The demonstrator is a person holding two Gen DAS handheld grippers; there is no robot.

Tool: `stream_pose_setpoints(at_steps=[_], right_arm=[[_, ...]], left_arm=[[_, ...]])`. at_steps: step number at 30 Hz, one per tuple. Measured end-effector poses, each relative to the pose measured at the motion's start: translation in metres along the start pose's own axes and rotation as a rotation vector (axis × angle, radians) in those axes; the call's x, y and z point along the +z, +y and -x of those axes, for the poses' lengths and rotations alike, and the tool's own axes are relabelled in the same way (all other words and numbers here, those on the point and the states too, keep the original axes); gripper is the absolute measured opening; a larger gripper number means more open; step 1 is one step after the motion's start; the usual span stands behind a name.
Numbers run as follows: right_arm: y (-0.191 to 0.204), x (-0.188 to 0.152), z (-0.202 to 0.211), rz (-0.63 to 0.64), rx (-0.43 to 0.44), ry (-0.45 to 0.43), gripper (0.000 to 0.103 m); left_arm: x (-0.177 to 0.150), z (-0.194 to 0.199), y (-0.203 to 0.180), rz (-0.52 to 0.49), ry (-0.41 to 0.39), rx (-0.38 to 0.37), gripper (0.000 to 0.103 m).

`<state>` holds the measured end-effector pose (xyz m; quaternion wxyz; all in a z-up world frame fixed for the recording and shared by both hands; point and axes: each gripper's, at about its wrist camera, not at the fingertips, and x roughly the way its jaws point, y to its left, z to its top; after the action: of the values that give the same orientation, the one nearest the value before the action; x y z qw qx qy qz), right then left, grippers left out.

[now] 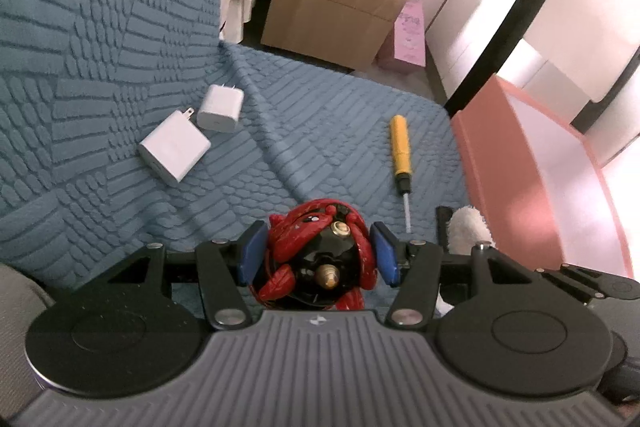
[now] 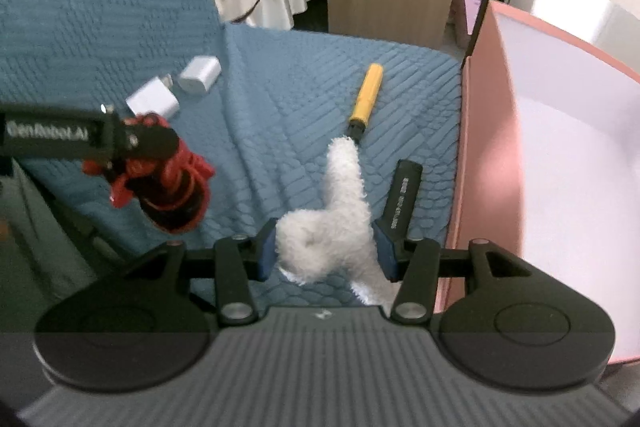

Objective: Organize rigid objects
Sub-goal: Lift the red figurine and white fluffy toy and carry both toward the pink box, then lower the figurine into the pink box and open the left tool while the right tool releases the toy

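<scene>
Tongs on the left (image 1: 318, 255) pinch a red toy (image 1: 320, 251) low in the frame; right tongs (image 2: 324, 247) pinch a fluffy white toy (image 2: 332, 223), likely bound for the pink box (image 2: 480, 147) at right.

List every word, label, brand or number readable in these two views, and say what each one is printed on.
"GenRoboLAI", roughly, the last letters blurred: white print on the side of the black left gripper, which holds the red and black toy figure.
White print along the black flat bar beside the white fluffy plush toy: too blurred to read.
Dark markings on the pink cardboard box on the floor: too small to read.
Small emblem on the grey ribbed gripper body: a logo, no letters.
</scene>
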<state>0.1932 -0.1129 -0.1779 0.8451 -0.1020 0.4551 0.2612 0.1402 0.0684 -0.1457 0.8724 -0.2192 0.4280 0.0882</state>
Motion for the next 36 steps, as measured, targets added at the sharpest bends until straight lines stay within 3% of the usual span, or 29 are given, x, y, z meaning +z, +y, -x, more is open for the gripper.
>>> stream_pose_setpoints(at_steps=[15,20,27,36], right_arm=[[-0.03,0.041,0.096,-0.089,0.077,-0.155,0.053],[-0.037,0.051,0.119,-0.07,0.056,-0.21,0.053],[-0.057,0.057,0.138,-0.075,0.038,-0.245,0.053],[-0.103,0.055,0.157,-0.119,-0.011,-0.288,0.053]], left_arm=[[0.031,0.071,-0.057,-0.041,-0.105,-0.083,0.062],[0.044,0.078,-0.077,-0.027,-0.093,-0.132,0.062],[0.056,0.087,-0.118,-0.084,-0.112,-0.146,0.062],[0.065,0.087,-0.178,-0.126,-0.139,-0.18,0.062]])
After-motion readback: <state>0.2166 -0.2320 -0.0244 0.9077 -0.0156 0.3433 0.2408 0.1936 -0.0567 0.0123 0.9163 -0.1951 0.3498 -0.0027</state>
